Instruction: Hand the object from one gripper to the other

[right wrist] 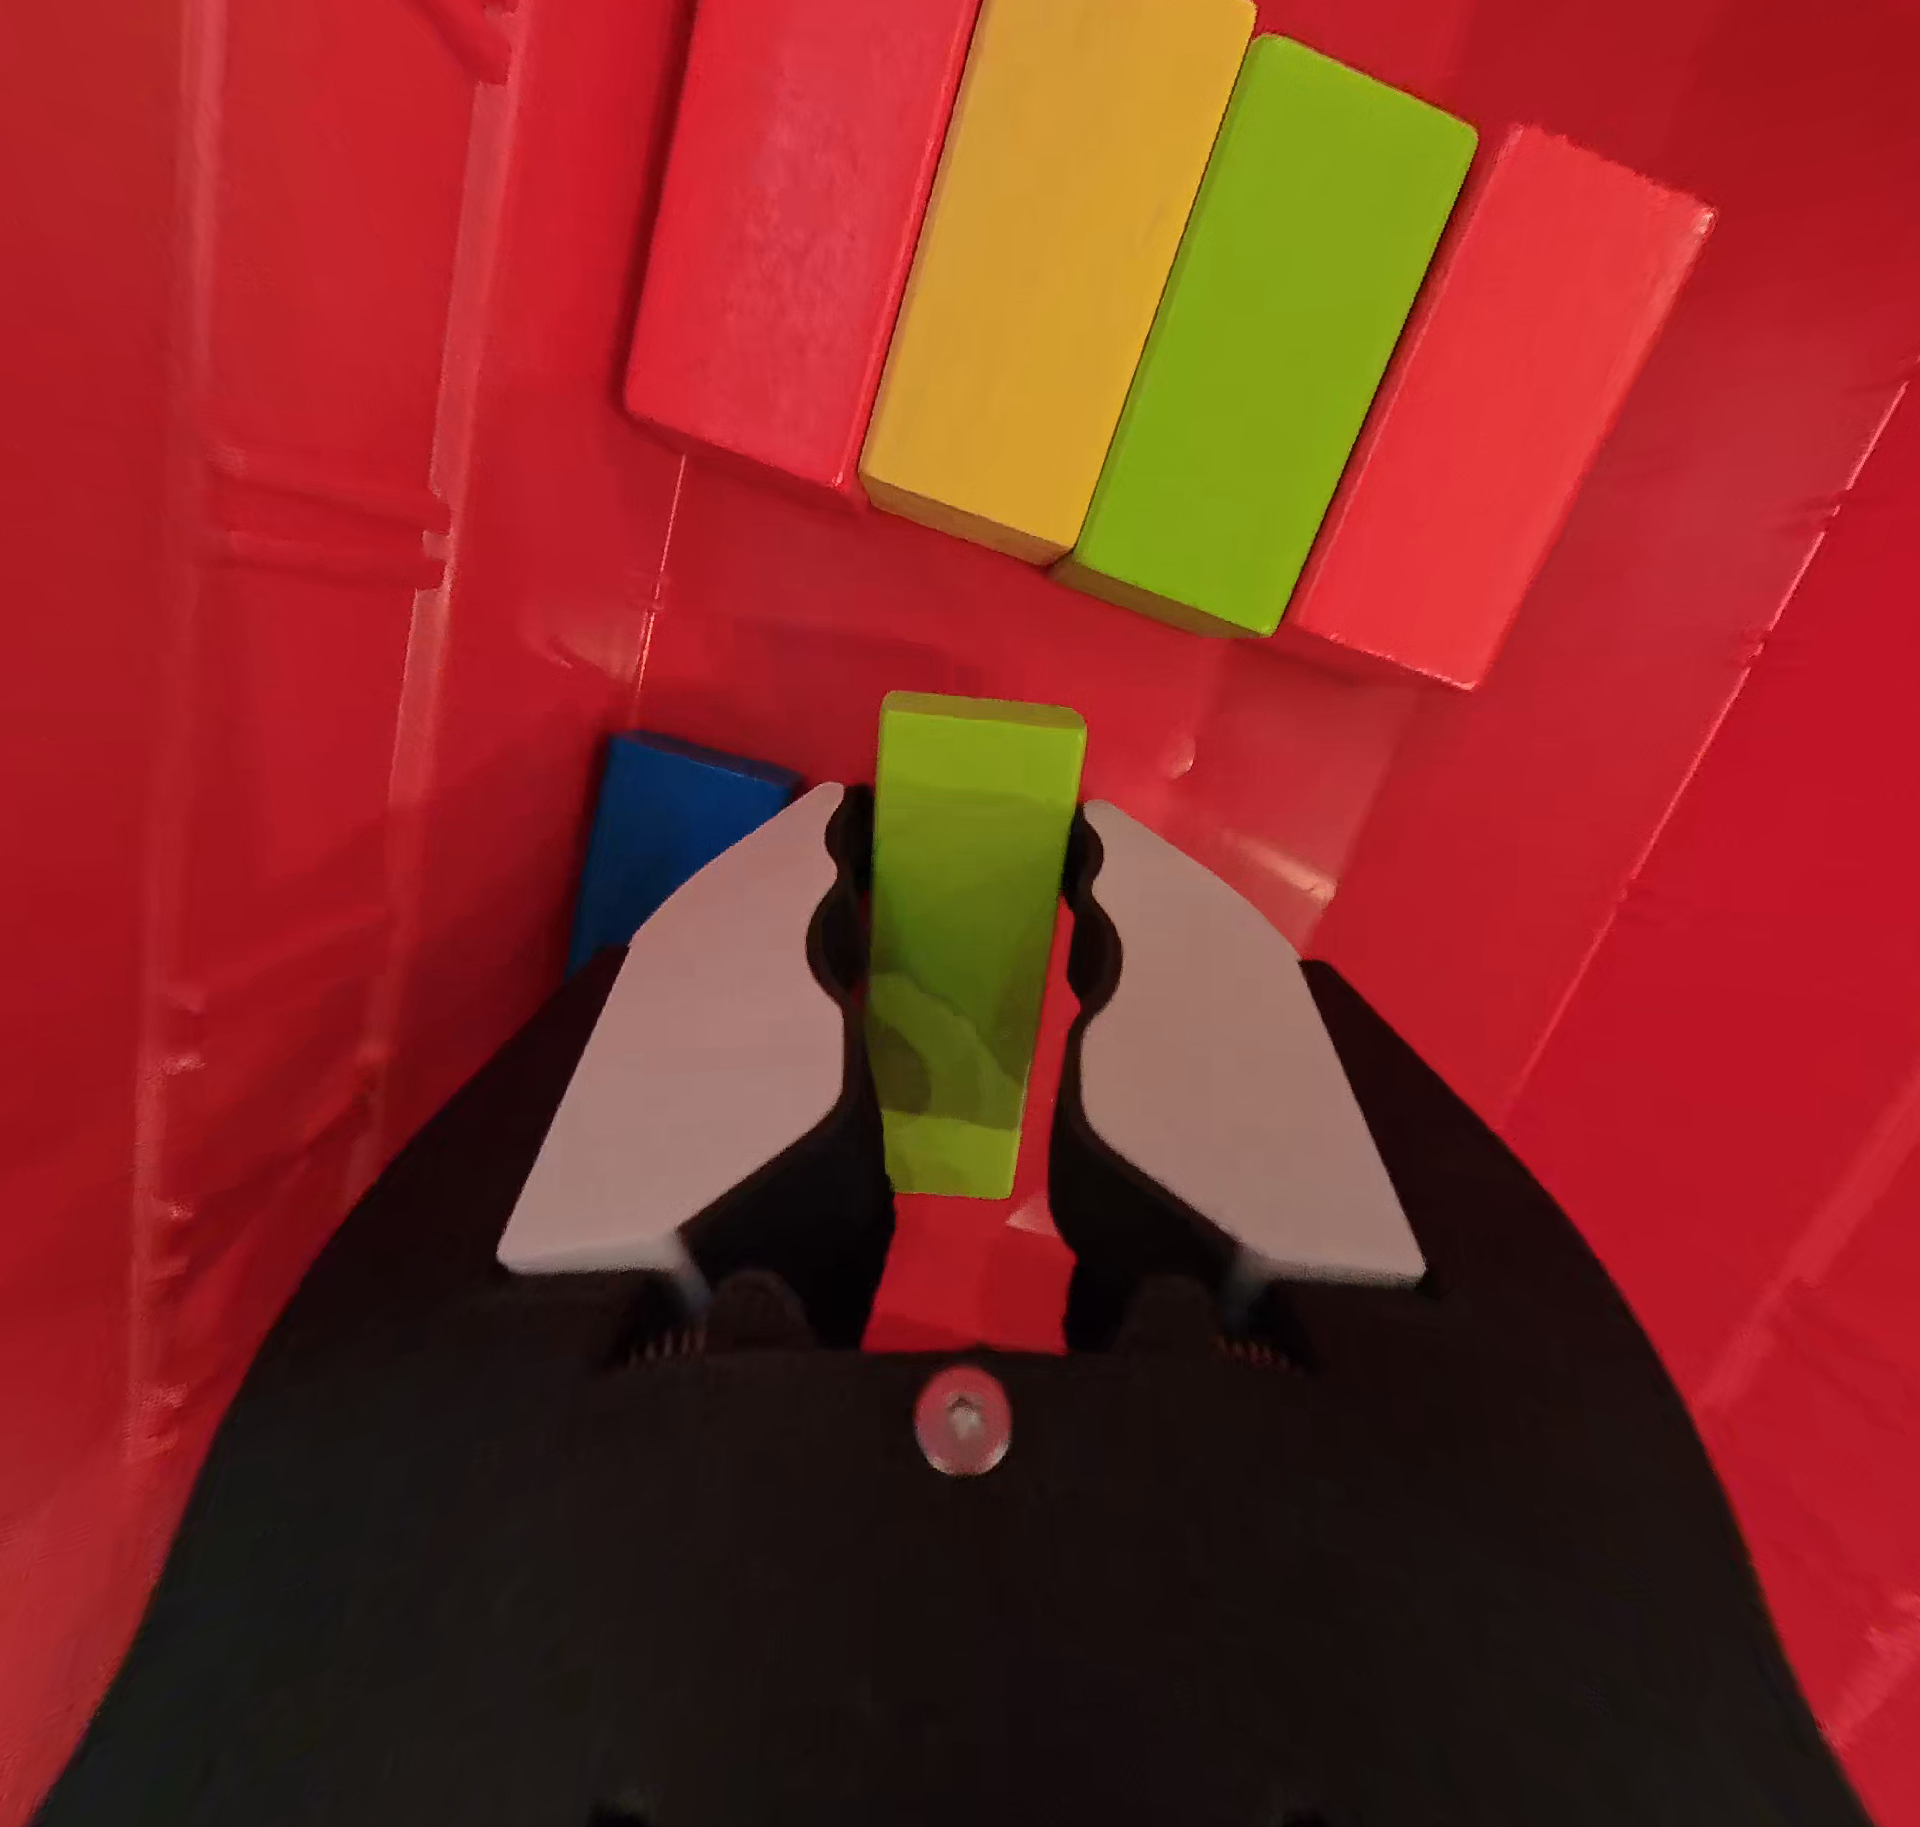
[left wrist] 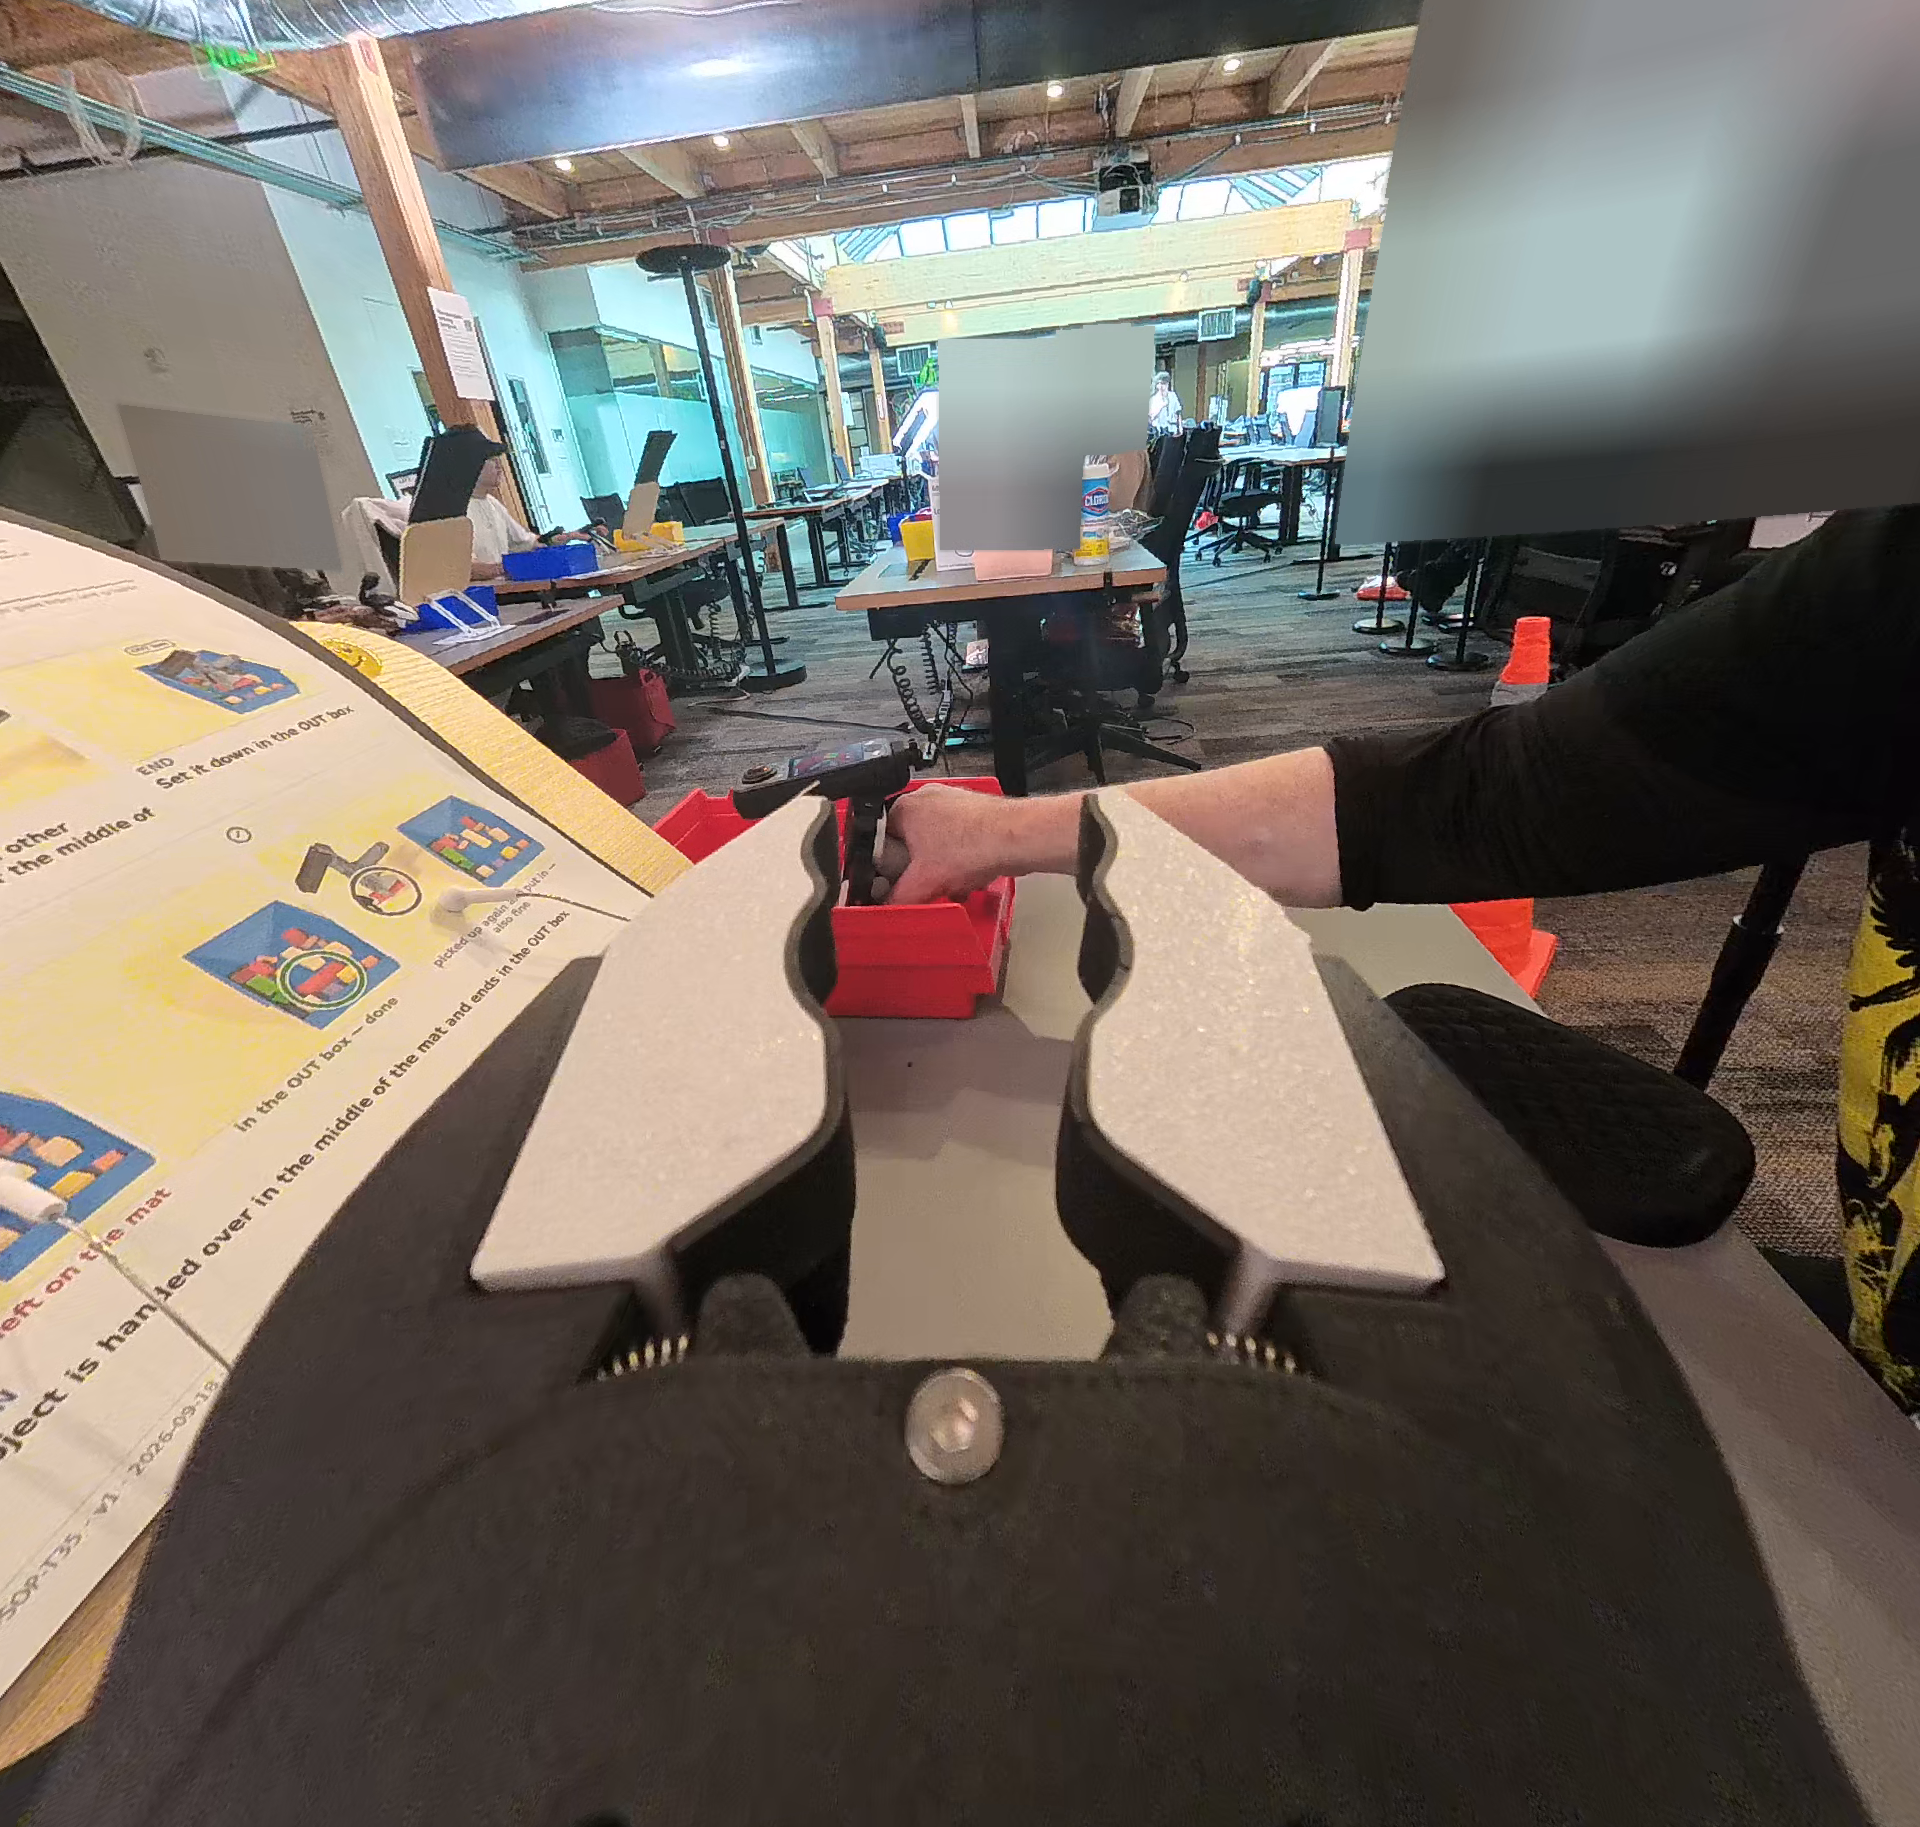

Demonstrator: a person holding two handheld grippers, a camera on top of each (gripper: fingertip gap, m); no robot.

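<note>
Two grippers are at work. The right gripper (right wrist: 961, 821) is down inside the red bin (right wrist: 312, 634) and squeezes a green block (right wrist: 971, 904) between its two pads, one on each side. Just beside it on the left lies a blue block (right wrist: 675, 821). Farther in, four blocks lie side by side: red (right wrist: 800, 188), yellow (right wrist: 1049, 250), green (right wrist: 1278, 343) and red (right wrist: 1496, 406). The left gripper (left wrist: 956, 904) is over the grey table (left wrist: 966, 1185), its jaws apart with nothing in them. It looks at the bin, where a hand (left wrist: 945, 842) reaches in.
</note>
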